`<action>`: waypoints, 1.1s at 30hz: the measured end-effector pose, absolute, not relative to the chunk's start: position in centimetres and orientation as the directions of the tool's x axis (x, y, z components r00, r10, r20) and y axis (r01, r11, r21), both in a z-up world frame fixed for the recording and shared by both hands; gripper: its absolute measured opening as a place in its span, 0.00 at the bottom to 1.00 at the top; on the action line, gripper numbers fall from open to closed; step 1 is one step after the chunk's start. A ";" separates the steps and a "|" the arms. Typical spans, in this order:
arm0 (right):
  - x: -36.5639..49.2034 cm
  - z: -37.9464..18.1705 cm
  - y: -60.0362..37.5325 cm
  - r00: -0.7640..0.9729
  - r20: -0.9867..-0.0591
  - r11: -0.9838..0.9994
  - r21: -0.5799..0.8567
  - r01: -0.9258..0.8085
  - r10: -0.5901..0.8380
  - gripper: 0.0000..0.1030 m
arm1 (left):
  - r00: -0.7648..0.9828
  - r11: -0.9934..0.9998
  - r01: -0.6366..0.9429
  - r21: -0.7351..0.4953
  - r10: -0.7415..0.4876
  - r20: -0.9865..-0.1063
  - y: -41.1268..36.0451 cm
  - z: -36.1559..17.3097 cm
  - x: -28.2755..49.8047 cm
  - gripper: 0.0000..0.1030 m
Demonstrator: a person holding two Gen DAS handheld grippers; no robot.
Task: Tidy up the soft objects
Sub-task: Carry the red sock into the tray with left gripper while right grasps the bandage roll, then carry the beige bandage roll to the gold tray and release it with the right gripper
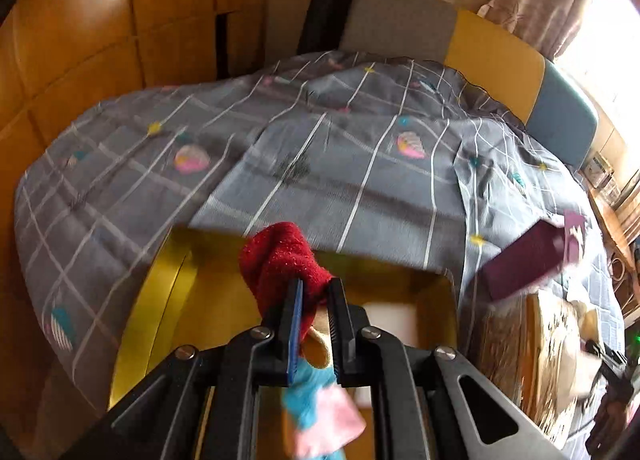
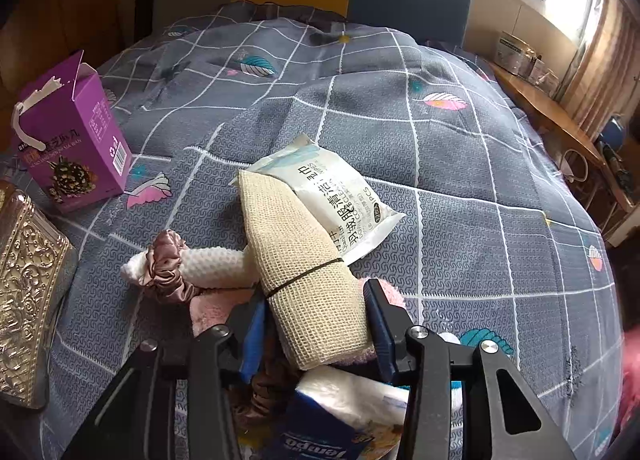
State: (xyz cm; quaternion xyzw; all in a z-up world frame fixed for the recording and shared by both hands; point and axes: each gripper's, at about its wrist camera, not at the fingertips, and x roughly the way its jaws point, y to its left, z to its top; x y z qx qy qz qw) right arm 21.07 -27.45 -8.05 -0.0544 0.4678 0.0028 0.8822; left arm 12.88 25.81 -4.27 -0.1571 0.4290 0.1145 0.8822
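In the left wrist view, at lower centre, a fuzzy red sock with blue and pink parts is pinched between the closed fingers of the left gripper, above an open yellow cardboard box. Beyond it, a grey checked quilt is spread.

In the right wrist view, the right gripper is held apart around a cream woven roll. Just left, a mauve satin scrunchie is looped around a white knitted piece. Farther back, a white wipes packet is seen, and a purple carton at upper left.
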 end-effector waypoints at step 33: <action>22.5 -1.5 -23.2 0.574 -0.819 0.998 0.019 0.053 -0.015 0.42 | 0.622 0.990 -0.082 -0.112 -0.037 -0.782 16.6 -7.2 4.0 0.34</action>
